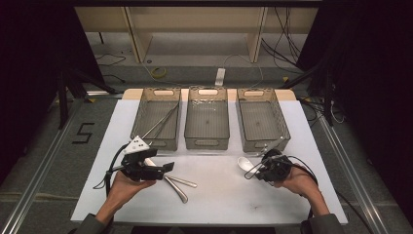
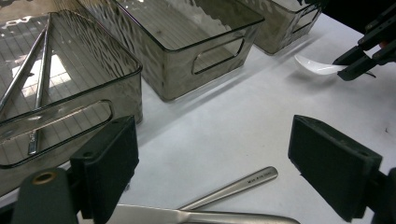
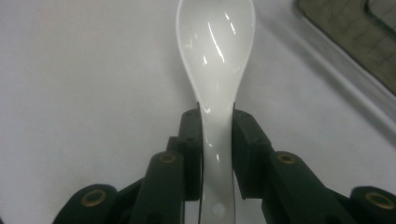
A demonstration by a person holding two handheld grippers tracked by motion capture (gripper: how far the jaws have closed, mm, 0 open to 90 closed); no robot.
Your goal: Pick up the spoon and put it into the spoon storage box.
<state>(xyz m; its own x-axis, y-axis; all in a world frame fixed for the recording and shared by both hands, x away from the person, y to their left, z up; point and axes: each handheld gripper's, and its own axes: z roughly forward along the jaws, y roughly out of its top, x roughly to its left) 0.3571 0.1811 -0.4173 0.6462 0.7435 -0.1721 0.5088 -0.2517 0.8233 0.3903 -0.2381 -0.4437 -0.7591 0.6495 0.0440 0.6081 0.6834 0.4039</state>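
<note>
The right gripper (image 3: 217,140) has its 2 black jaws pressed against the handle of a glossy white ceramic soup spoon (image 3: 215,60), one pad on each side, with the bowl of the spoon pointing away from the gripper over the white table mat (image 1: 219,195). From the high view this gripper (image 1: 257,168) sits near the front of the rightmost of 3 smoky translucent plastic bins (image 1: 262,124), and the spoon (image 1: 245,164) lies just ahead of it, low over the mat and outside every bin. The left gripper (image 2: 215,163) stands with its jaws spread wide and nothing between the pads; below it on the mat lie 2 brushed stainless steel utensil handles (image 2: 233,186), which cross near the person's left hand (image 1: 127,184). The leftmost bin (image 1: 157,122) holds a pair of thin metal chopsticks (image 2: 32,79) lying side by side on its floor.
</note>
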